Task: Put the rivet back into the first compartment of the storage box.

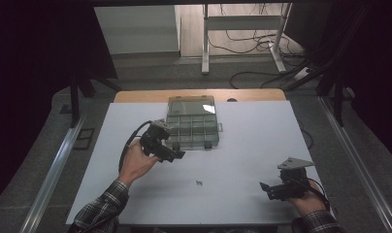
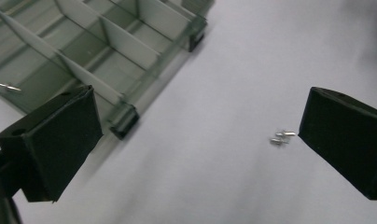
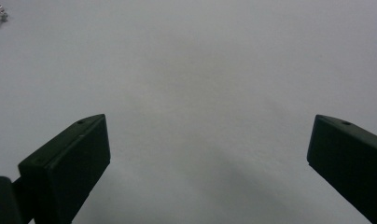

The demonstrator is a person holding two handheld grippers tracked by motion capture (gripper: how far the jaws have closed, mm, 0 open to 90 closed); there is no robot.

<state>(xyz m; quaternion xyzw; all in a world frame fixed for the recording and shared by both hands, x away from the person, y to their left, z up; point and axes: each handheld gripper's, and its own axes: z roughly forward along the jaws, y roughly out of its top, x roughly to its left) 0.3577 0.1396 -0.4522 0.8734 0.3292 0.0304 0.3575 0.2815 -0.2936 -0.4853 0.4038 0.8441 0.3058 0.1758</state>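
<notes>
The screws [image 2: 281,137] lie loose on the table [image 1: 247,145], near the middle of its front edge, between the wide-open left gripper [image 1: 177,154] and right gripper [image 1: 263,186]. Being so small, they may slip from the jaws or roll. Their number is hard to make out, and the box [image 1: 191,127] is cut off in the left gripper view.

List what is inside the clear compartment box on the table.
The compartment box stands open, split by dividers. One small metal screw lies in a compartment near the left gripper. The other visible compartments look empty; that gripper's jaw covers part of one.
</notes>
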